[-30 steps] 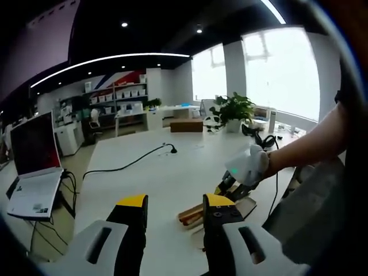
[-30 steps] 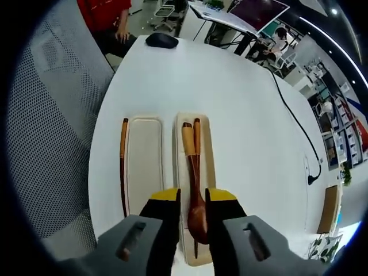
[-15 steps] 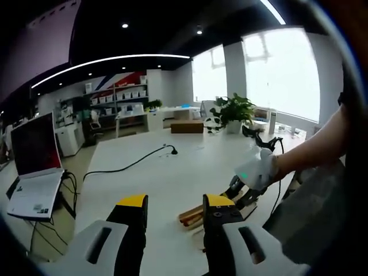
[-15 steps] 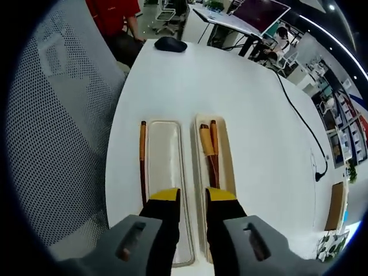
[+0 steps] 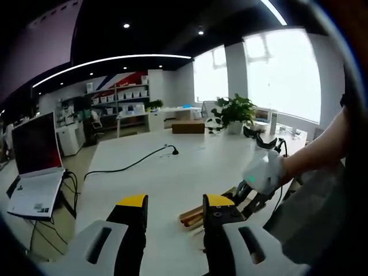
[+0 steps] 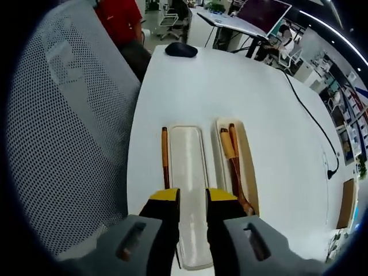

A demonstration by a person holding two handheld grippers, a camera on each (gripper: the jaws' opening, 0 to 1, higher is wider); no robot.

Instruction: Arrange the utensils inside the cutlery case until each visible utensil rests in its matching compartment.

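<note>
In the right gripper view two cream case halves lie side by side on the white table. The left half [image 6: 188, 167] is empty. The right half [image 6: 248, 172] holds a wooden spoon [image 6: 230, 158] and one dark chopstick [image 6: 235, 138]. A second chopstick [image 6: 165, 156] lies on the table just left of the empty half. My right gripper [image 6: 192, 202] hovers over the near end of the empty half, narrowly open and holding nothing. My left gripper [image 5: 175, 211] stands open above the table, with wooden utensil ends [image 5: 191, 217] just beyond it. A gloved hand [image 5: 263, 171] holds the right gripper there.
A grey mesh chair [image 6: 63, 115] stands close along the table's left edge. A black mouse [image 6: 181, 49] and a person in red [image 6: 123, 20] are at the far end. A laptop [image 5: 34, 150], a black cable [image 5: 129, 165] and a plant [image 5: 233, 109] occupy the table beyond.
My right gripper has shifted sideways from over the spoon's half to over the empty half, nearer the loose chopstick. In the left gripper view the gloved hand moved right and down.
</note>
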